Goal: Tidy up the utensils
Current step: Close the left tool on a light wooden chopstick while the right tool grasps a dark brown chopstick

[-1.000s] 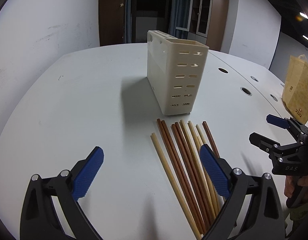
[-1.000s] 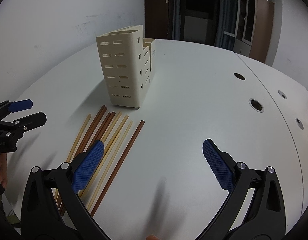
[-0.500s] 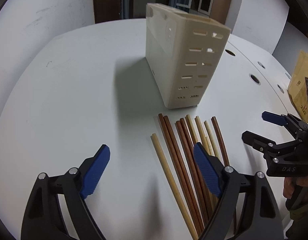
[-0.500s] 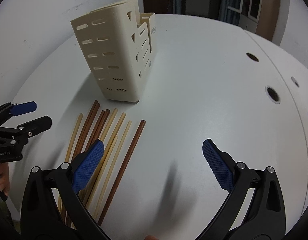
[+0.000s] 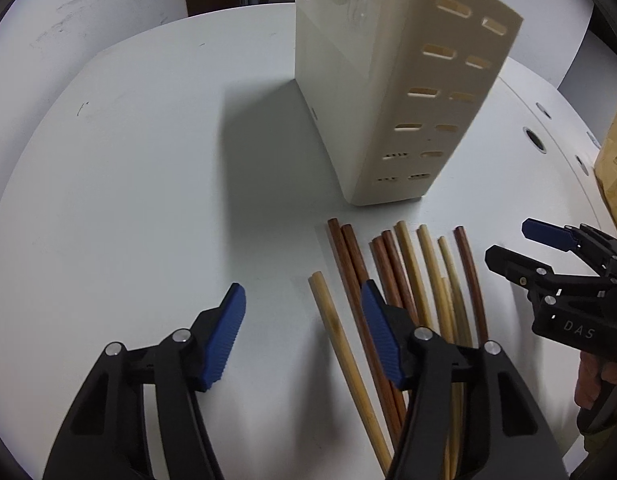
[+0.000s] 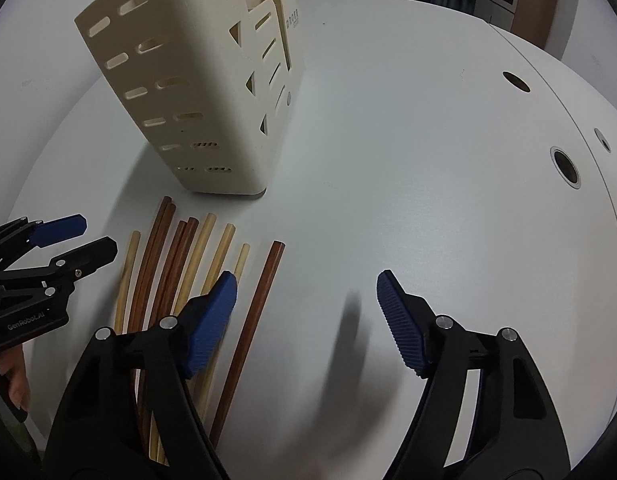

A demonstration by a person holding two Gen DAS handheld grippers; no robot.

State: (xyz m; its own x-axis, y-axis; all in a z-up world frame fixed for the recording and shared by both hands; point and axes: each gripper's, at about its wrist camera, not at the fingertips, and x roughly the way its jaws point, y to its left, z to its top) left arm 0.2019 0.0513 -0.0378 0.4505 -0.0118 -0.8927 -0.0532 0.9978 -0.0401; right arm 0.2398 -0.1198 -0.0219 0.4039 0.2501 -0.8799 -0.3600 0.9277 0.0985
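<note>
Both grippers closing on nothing yet: left gripper [image 5: 302, 344] straddles pale chopstick [image 5: 340, 344], right gripper [image 6: 306, 320] straddles outermost dark chopstick [image 6: 256, 320]. Pinch one stick each, then lift to cream holder [image 6: 180, 92].

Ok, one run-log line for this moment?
phase: approach | left claw: closing, empty | right claw: closing, empty | chopsticks: on table | holder: upright

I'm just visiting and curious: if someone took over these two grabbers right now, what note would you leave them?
Left gripper: jaws closing, nothing between them.
Right gripper: jaws closing, nothing between them.
Chopsticks, light and dark wood, lie side by side on the white table, just in front of the cream utensil holder.
Done: nothing visibly sorted.
Left: pick up the chopsticks and stand them in the holder.
</note>
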